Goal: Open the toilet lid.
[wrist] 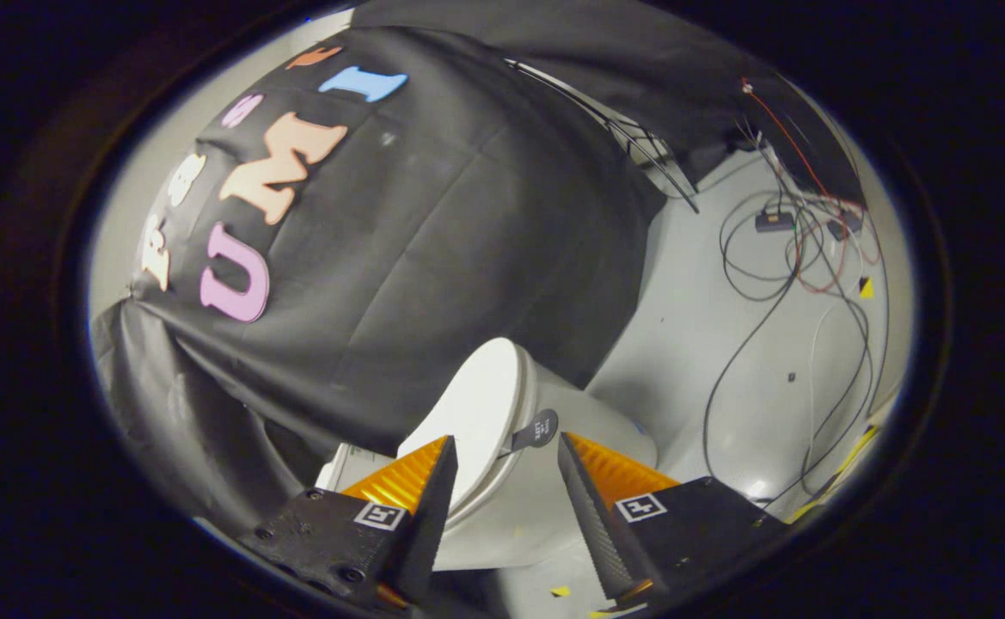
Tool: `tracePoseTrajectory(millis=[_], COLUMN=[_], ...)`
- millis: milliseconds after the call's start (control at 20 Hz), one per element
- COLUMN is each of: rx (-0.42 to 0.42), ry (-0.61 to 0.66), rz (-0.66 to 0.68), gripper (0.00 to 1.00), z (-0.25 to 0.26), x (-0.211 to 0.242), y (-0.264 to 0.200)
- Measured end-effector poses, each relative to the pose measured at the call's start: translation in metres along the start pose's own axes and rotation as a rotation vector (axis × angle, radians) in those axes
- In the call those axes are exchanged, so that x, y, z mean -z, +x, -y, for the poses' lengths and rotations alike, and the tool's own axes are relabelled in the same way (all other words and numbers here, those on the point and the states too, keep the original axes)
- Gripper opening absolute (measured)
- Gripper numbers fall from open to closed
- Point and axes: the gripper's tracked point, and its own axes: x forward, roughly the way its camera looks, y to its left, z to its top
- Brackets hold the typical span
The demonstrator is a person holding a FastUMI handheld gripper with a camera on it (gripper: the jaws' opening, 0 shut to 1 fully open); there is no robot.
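Note:
A white toilet (554,507) stands just beyond my fingers, against the black cloth wall. Its white lid (476,413) is lifted part-way off the seat, tilted toward the wall. A small dark round tab (536,428) sticks out from the lid's front edge, right ahead of the gap between my fingers. My gripper (506,451) is open, its fingers apart, with nothing between them. The left fingertip (444,456) overlaps the lid's lower edge in the view; whether it touches I cannot tell.
A black cloth wall (399,258) hangs behind the toilet. To the right lies pale grey floor (708,327) with loose black, white and red cables (777,266) and small dark boxes. Yellow tape marks sit on the floor near the toilet's base.

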Motion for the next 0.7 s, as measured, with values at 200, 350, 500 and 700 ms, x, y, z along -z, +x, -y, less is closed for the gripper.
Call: tracePoseTrajectory(millis=[200, 350, 500, 700], rx=[0.011, 0.003, -0.009, -0.033], ry=[0.105, 0.171, 0.243, 0.295], rz=[-0.027, -0.037, -0.031, -0.037], gripper=[0.74, 0.74, 0.74, 0.73], z=[0.01, 0.017, 0.022, 0.024], x=[0.011, 0.014, 0.011, 0.013], y=[0.036, 0.064, 0.084, 0.107])
